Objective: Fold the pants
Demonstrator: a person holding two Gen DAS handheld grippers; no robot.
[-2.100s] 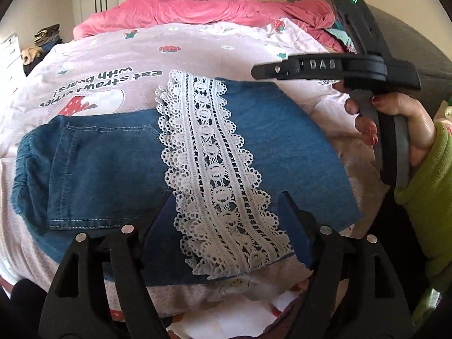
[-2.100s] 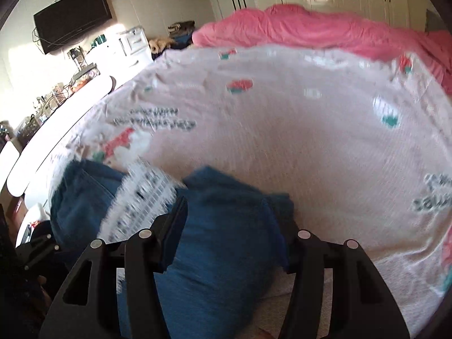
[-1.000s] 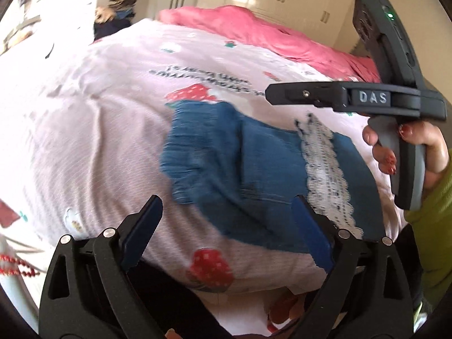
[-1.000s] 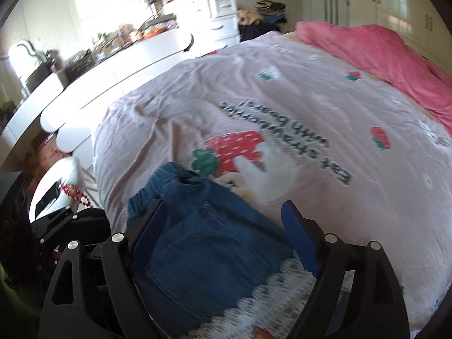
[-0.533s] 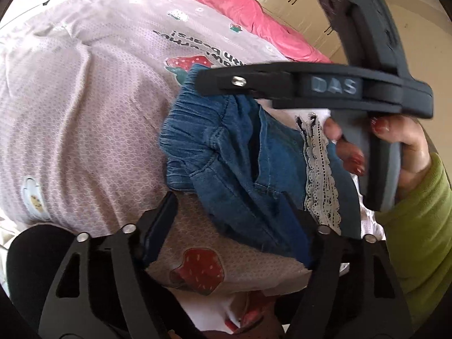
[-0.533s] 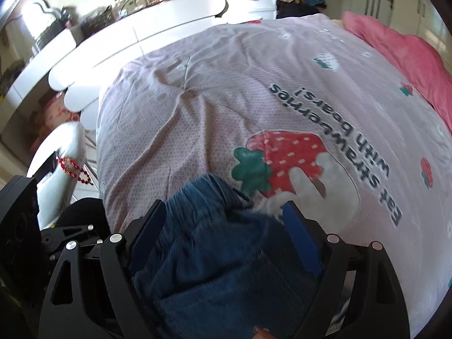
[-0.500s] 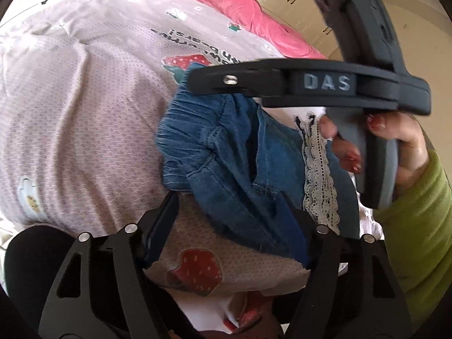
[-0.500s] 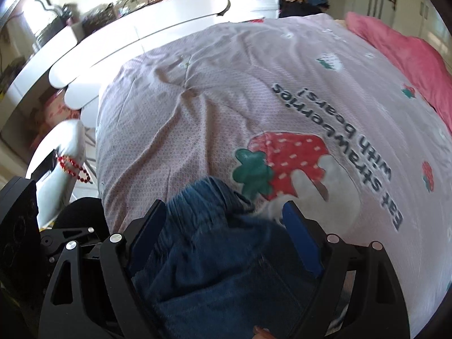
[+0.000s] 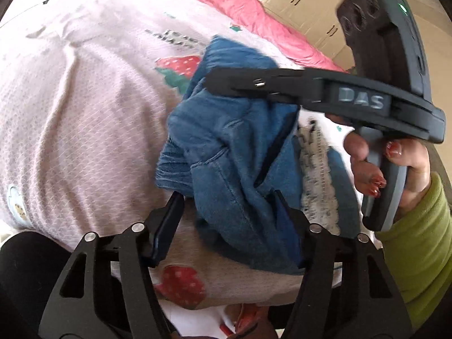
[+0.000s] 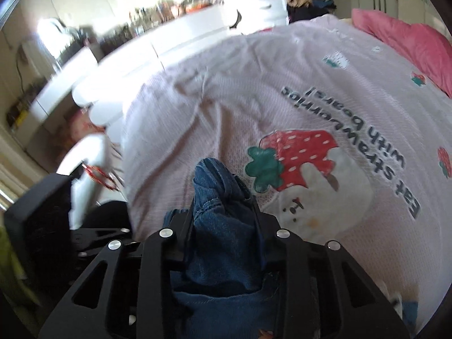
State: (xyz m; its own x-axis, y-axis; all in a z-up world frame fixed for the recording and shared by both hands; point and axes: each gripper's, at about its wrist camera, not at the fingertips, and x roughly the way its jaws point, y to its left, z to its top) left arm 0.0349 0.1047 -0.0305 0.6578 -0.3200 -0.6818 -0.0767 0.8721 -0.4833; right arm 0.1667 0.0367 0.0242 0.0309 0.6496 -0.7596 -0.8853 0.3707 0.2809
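Blue denim pants with a white lace band lie bunched on the bedspread. In the left wrist view my right gripper reaches in from the right, and its tips pinch the raised waistband end. The right wrist view shows that gripper with its jaws closing and pressing a wad of the pants between them. My left gripper is low at the near edge of the pants, its jaws closing. Denim lies between them, against the right finger, while the left finger stands apart.
A hand with a green sleeve holds the right gripper's handle. A pink quilt lies at the far side of the bed, with wardrobes behind. A long white desk runs along the bed's left. The bed's edge is just below the left gripper.
The right gripper went from open over the waistband to clamped on it, and the denim there has bunched and risen. The left gripper's jaws narrowed and came closer to the pants.
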